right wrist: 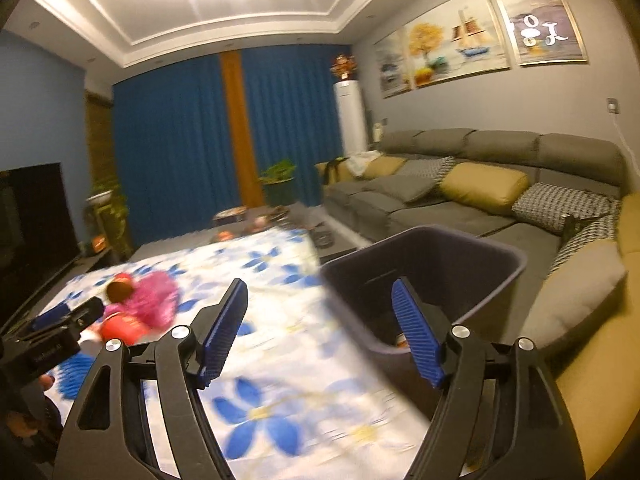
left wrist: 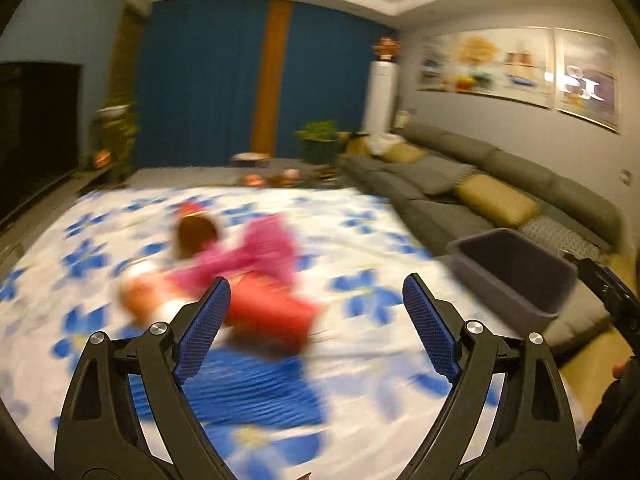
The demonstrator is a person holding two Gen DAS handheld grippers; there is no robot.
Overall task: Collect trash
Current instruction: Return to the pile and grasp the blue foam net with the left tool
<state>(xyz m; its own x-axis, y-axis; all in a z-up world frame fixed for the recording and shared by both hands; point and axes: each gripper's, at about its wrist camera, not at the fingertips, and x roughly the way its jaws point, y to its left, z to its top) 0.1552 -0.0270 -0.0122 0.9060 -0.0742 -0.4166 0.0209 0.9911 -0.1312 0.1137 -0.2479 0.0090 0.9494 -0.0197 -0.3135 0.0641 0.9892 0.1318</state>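
Note:
A blurred heap of trash lies on the flower-print tablecloth (left wrist: 360, 220): a red packet (left wrist: 276, 308), a pink wrapper (left wrist: 264, 248), a brown item (left wrist: 196, 236) and an orange-and-white piece (left wrist: 140, 292). My left gripper (left wrist: 317, 280) is open just in front of the red packet, with nothing between its blue pads. A dark grey bin (right wrist: 440, 264) stands at the table's right edge, with something orange (right wrist: 400, 340) at its bottom. My right gripper (right wrist: 320, 282) is open and empty at the bin's near left corner. In the right wrist view, the left gripper (right wrist: 76, 310) is beside the red packet (right wrist: 120, 328).
A grey sofa (right wrist: 460, 208) with mustard and patterned cushions runs along the right, behind the bin (left wrist: 516, 268). Small items (right wrist: 228, 236) sit at the table's far end. A dark TV (right wrist: 32, 208) and plants (right wrist: 108, 204) stand at the left, with blue curtains behind.

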